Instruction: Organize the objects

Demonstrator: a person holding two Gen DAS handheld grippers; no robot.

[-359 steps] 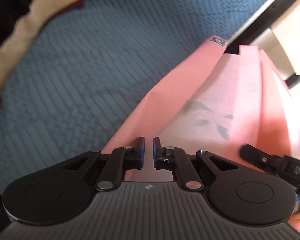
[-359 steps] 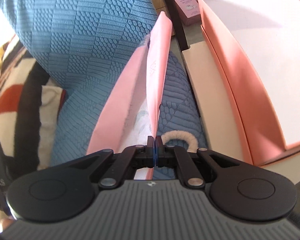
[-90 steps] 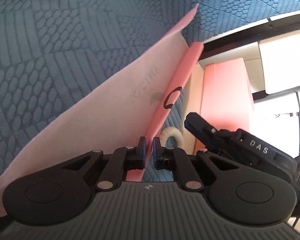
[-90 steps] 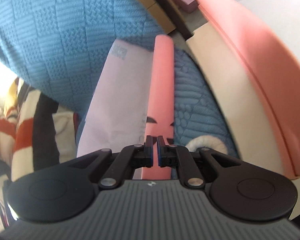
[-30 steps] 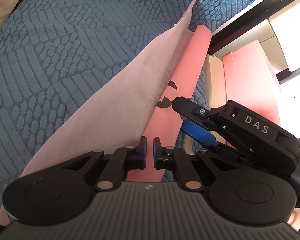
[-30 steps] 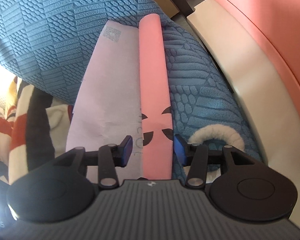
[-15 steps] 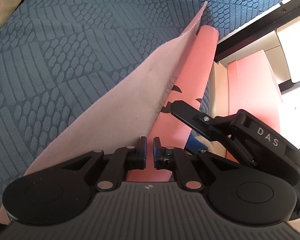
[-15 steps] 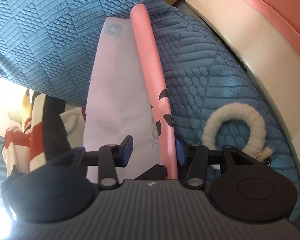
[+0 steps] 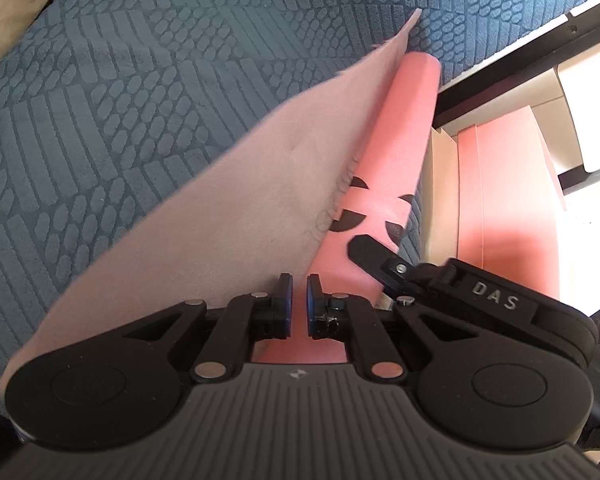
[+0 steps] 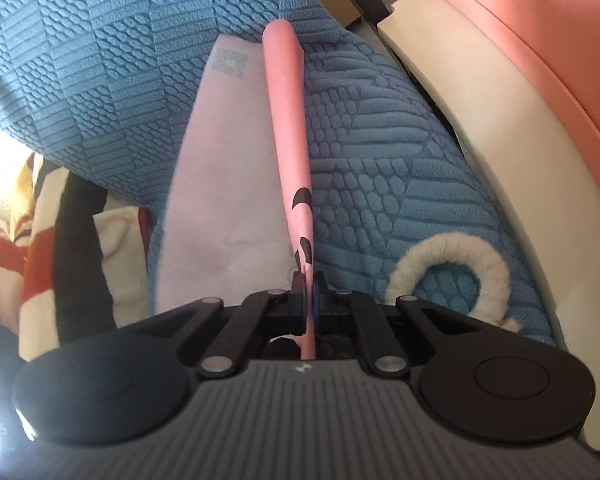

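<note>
A: Right wrist view: where does the pink paper bag (image 10: 288,120) sit against the right gripper (image 10: 309,286)?
B: Its folded edge runs straight between the jaws, which have just been closing and now pinch it just past the black logo. From there the bag stretches away over the blue textured cover (image 10: 380,160).
A: And the pale flap?
B: The bag's lighter panel (image 10: 220,184) lies flat on the cover, left of that folded edge. A fuzzy cream ring (image 10: 448,256) rests on the cover to the right of the jaws.
A: What about the left gripper (image 9: 296,300)?
B: Nearly closed; the folded edge (image 9: 396,136) runs under the narrow slit, grip unclear. The right gripper's finger (image 9: 374,254) lies on that edge just right of the slit. A pink box (image 9: 508,200) stands farther right
</note>
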